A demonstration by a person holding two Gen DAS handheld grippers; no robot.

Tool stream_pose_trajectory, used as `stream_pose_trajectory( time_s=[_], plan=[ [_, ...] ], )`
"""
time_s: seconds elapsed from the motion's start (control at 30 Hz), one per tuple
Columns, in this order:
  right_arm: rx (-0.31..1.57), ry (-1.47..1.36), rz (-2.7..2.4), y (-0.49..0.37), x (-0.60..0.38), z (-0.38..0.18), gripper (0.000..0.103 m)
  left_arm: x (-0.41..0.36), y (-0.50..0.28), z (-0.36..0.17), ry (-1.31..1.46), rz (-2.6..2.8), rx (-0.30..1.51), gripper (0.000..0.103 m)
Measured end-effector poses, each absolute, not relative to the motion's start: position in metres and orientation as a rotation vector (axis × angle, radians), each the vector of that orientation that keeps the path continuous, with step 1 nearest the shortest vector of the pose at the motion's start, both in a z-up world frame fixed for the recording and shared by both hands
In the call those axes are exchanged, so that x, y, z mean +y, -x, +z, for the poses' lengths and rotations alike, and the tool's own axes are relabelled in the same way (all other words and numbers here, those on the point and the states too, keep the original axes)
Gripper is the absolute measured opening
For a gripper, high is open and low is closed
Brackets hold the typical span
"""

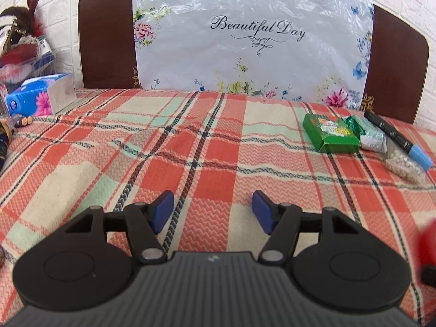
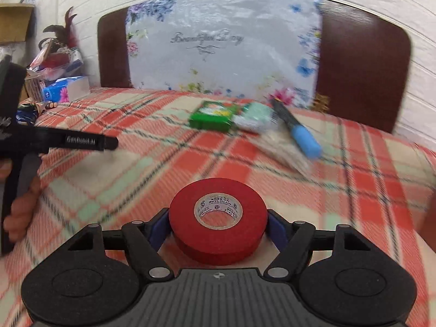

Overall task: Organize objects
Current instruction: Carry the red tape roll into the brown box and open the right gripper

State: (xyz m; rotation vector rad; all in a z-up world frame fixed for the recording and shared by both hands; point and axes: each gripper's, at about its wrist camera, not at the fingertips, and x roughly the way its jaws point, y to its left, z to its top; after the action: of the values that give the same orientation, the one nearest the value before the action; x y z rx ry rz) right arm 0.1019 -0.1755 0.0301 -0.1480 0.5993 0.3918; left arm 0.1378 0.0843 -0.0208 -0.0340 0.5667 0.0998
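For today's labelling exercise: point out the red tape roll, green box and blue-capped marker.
red tape roll [image 2: 218, 219]: right wrist view, top face.
green box [image 1: 331, 133]: left wrist view, printed lid.
blue-capped marker [image 1: 396, 139]: left wrist view, black barrel.

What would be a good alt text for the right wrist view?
The right gripper holds a red tape roll between its blue pads above a plaid cloth. Farther back lie a green box and a blue-capped marker.

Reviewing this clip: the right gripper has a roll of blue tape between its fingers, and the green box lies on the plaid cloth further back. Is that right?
Not quite. The roll of tape between the fingers of the right gripper is red, not blue, as the right wrist view shows. The rest holds: the green box lies on the plaid cloth further back.
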Motion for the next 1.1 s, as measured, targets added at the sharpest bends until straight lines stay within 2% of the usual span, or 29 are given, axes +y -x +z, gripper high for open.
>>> stream_pose_trajectory(
  time_s=[0.23,0.37,0.6,0.77,0.8,0.87,0.9,0.93,0.97,1.1],
  plan=[
    [0.607,0.120,0.244,-0.046,-0.234,0.031,0.072,0.059,-0.135,-0.012,-0.062,0.155,0.615,0.065],
    [0.607,0.078,0.220,-0.027,-0.260,0.029,0.076,0.013,-0.121,0.004,-0.003,-0.034,0.672,0.065],
    [0.595,0.080,0.221,-0.020,-0.265,0.028,0.077,-0.087,-0.088,0.041,-0.064,-0.447,0.711,0.065],
    [0.597,0.061,0.218,-0.020,-0.268,0.028,0.077,-0.122,-0.080,0.028,-0.078,-0.631,0.841,0.063],
    [0.601,0.060,0.217,-0.021,-0.266,0.027,0.077,-0.128,-0.080,0.023,-0.094,-0.642,0.865,0.060],
    [0.602,0.061,0.222,-0.023,-0.266,0.027,0.077,-0.135,-0.080,0.012,-0.128,-0.654,0.916,0.047],
    [0.604,0.060,0.225,-0.024,-0.266,0.026,0.077,-0.137,-0.081,0.006,-0.135,-0.660,0.941,0.036],
    [0.605,0.058,0.228,-0.025,-0.267,0.026,0.076,-0.136,-0.080,0.004,-0.136,-0.662,0.930,0.032],
    [0.604,0.055,0.235,-0.026,-0.268,0.026,0.069,-0.137,-0.080,0.004,-0.137,-0.661,0.927,0.032],
    [0.580,0.065,0.244,-0.024,-0.266,0.028,0.068,-0.142,-0.081,0.022,-0.136,-0.651,0.908,0.029]
  ],
)
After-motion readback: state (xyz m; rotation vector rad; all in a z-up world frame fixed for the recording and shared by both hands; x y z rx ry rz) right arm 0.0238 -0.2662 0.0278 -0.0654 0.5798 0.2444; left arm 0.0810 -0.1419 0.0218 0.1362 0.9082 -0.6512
